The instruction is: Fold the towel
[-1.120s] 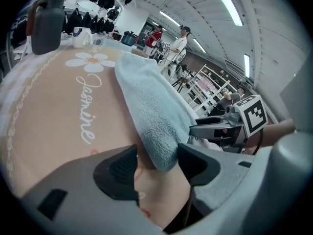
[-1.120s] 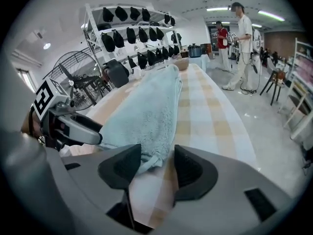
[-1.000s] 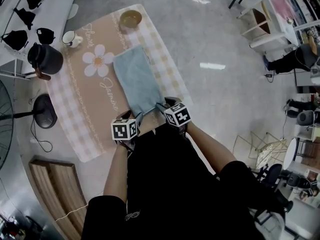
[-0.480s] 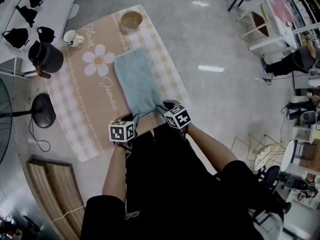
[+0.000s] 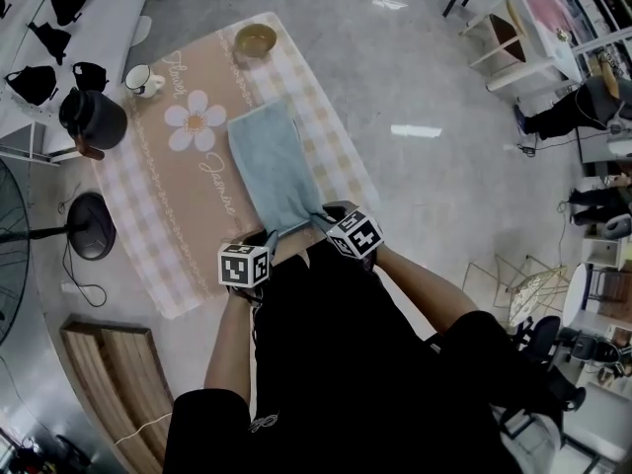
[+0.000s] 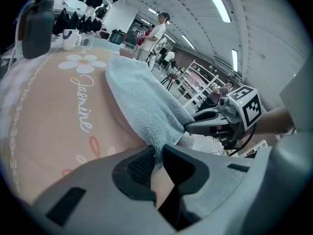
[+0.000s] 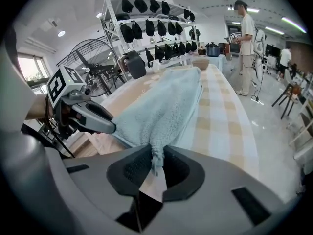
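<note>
A light blue towel (image 5: 272, 171) lies lengthwise on the bench (image 5: 296, 247). It rests on a pink checked cloth (image 5: 178, 196) printed with a white daisy and looping script. Its far end sits flat toward the middle of the bench, and its near end reaches the near edge, where both grippers have it.

The left gripper (image 5: 265, 240) is at the towel's near left corner. In the left gripper view its fingers (image 6: 142, 166) have just been closing and now pinch a fold of terry between the ribbed pads. The cloth rises from the bench up into the grip. The right gripper (image 5: 324, 212) is at the near right corner. Its fingers (image 7: 134, 169) have likewise just been closing and press on a thin tuft of towel that hangs down between them. The two grippers sit near each other along the near edge, and the towel's near hem spans the gap between them — slightly raised off the checked cloth.

At the far end of the bench stands a brown bowl (image 5: 256, 39). A white mug (image 5: 141, 78) and a black kettle (image 5: 91, 118) sit at the far left corner, well apart from the towel.
</note>
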### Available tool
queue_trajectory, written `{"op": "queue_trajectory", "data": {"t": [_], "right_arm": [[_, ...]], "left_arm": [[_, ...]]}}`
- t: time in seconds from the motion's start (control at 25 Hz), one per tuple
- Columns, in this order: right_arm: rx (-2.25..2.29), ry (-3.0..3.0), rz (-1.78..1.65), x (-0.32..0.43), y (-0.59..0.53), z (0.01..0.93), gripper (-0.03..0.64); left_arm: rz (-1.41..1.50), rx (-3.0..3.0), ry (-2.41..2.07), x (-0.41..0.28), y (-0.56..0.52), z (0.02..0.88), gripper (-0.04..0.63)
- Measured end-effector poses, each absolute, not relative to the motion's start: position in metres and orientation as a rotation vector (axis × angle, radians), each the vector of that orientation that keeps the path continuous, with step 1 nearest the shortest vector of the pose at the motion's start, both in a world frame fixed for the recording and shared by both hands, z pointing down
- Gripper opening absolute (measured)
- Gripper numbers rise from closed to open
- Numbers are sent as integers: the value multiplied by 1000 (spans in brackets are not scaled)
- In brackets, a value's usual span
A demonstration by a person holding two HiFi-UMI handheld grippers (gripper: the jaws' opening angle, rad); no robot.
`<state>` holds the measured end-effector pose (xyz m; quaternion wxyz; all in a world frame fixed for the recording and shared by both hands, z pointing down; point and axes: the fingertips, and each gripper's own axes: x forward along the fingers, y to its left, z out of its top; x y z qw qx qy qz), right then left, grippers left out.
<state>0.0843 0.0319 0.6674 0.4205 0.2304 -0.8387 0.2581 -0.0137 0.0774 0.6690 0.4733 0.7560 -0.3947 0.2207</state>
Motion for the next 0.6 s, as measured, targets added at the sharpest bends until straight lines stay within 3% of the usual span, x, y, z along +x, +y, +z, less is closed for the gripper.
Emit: {"op": "queue_trajectory", "data": {"t": [0.6], "right_arm": [[619, -2129, 710, 80, 13, 639, 55]], "left_arm": [[467, 1897, -967, -20, 54, 630, 54]]}}
